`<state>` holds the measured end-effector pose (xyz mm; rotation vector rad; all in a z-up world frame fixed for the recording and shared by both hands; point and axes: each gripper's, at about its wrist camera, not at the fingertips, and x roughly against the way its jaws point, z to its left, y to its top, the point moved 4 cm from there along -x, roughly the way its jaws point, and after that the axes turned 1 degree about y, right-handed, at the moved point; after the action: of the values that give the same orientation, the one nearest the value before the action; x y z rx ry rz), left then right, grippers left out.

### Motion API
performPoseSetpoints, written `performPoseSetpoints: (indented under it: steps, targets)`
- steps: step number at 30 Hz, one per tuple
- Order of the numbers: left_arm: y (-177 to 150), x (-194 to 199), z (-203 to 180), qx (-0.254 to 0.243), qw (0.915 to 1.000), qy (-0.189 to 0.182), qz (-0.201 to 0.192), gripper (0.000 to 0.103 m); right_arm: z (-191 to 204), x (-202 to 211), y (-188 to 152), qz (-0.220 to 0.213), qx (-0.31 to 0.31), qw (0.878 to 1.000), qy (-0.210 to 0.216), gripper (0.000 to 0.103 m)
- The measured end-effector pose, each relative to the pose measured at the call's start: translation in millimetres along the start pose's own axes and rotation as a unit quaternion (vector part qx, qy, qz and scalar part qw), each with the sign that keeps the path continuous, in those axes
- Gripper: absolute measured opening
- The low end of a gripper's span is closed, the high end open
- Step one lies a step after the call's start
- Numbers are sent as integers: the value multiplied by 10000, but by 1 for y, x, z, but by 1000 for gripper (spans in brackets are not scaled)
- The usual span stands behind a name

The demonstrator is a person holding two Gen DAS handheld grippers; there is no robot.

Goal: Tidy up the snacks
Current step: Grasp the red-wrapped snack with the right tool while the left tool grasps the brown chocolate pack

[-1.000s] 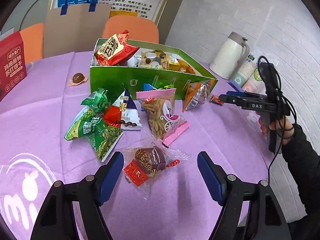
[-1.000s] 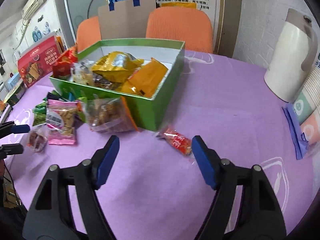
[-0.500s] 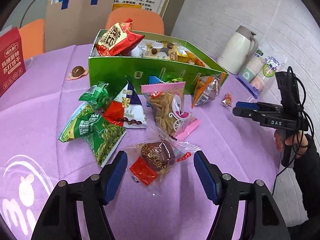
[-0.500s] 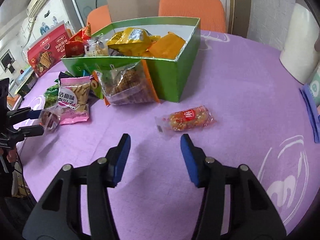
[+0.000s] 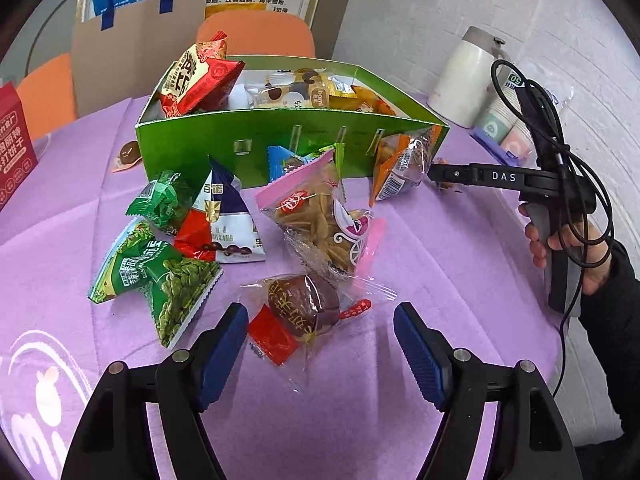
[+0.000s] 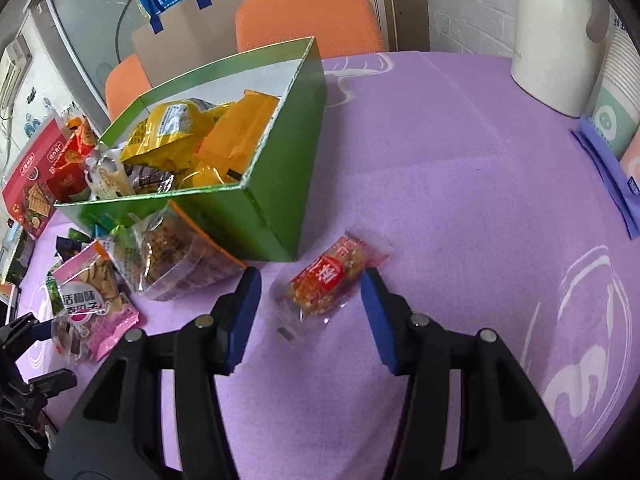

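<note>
On right gripper [image 5: 434,174] arm, "DAS" lettering; both grippers wide apart, empty; left gripper [image 5: 320,340] straddling brown snack [image 5: 304,308]

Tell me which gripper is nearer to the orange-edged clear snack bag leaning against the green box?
Right. The right gripper sits just beside the orange-edged bag, straddling a red-label snack. The left gripper is farther back, around a brown snack.

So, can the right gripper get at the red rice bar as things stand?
Probably yes. The right gripper is open, with its jaws on either side of the rice bar, which lies alone on the cloth beside the green box.
</note>
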<state>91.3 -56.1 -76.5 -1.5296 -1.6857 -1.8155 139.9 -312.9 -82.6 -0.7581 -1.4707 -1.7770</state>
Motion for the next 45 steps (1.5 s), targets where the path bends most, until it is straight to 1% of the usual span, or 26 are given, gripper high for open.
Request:
performPoseSetpoints:
  steps: [1,2,5,6,8,10,12,13,15,17,20,23,25,26,27,28,29,34,35,36,37,38,41,42,44,45]
  targets:
    - [0,0,0,26,10000,13,-20,77,0,-2,2,-22,34,10000,-89,49]
    - [2,0,1,62,10000,23,-54,77,1,-2,2,-42,69,9998,-183,41]
    - [9,-3,1,116,9999,49,-57,79,-3,-1,0,-84,63,9996,-257,28]
    - [12,-5,1,108,9999,59,-70,79,-5,1,-1,-80,47,9996,-262,26]
    - [14,-8,-1,90,9999,25,-61,79,-8,2,-3,-88,37,9997,-219,25]
    - [14,-10,0,114,9999,-30,-36,76,-8,4,-5,-79,101,9997,-219,24]
    - [12,-11,1,79,9999,65,16,48,-8,7,-9,-46,100,9998,-183,23]
    - [11,-9,0,55,10000,46,10,42,-7,11,-11,-57,72,9999,-119,23]
    - [10,-6,0,59,10000,-25,30,23,-5,23,-16,-155,41,9999,-10,23]
    - [9,-2,1,120,9998,-138,-15,8,0,40,-21,-296,61,9995,129,23]
    - [6,4,8,265,9996,-80,-94,8,12,63,-24,-522,191,9981,248,23]
    - [7,7,8,187,9997,-41,-130,11,25,78,-23,-655,372,9966,327,23]
    - [11,13,6,139,9994,158,-275,32,32,83,-22,-703,471,9958,355,23]
    - [14,16,5,84,9991,197,-370,58,34,83,-22,-698,489,9956,380,23]
    - [17,17,3,3,9988,207,-441,74,38,82,-22,-690,509,9955,404,23]
    - [18,17,1,-88,9986,209,-486,75,40,80,-22,-674,531,9954,420,23]
    - [21,14,-1,-189,9986,217,-441,75,43,78,-22,-654,545,9954,438,23]
    - [31,-17,-4,-353,9992,146,-89,76,50,68,-28,-495,560,9958,522,23]
    - [32,-17,-3,-316,9992,62,-236,76,51,66,-29,-463,570,9959,535,23]
    - [32,-17,-1,-239,9994,-23,-245,74,52,65,-30,-439,586,9958,544,23]
    - [32,-15,0,-151,9995,-130,-259,70,53,64,-30,-425,608,9957,550,23]
    - [31,-11,2,-105,9993,-206,-308,50,54,64,-31,-422,624,9956,553,23]
    - [29,-1,3,-157,9988,-300,-341,30,58,66,-29,-453,647,9951,597,23]
    - [29,2,3,-164,9986,-359,-365,19,59,67,-28,-474,650,9949,605,23]
    - [28,5,3,-150,9981,-501,-326,8,61,69,-27,-514,650,9945,640,23]
    - [28,5,3,-190,9987,-378,-273,8,62,70,-27,-518,654,9944,648,23]
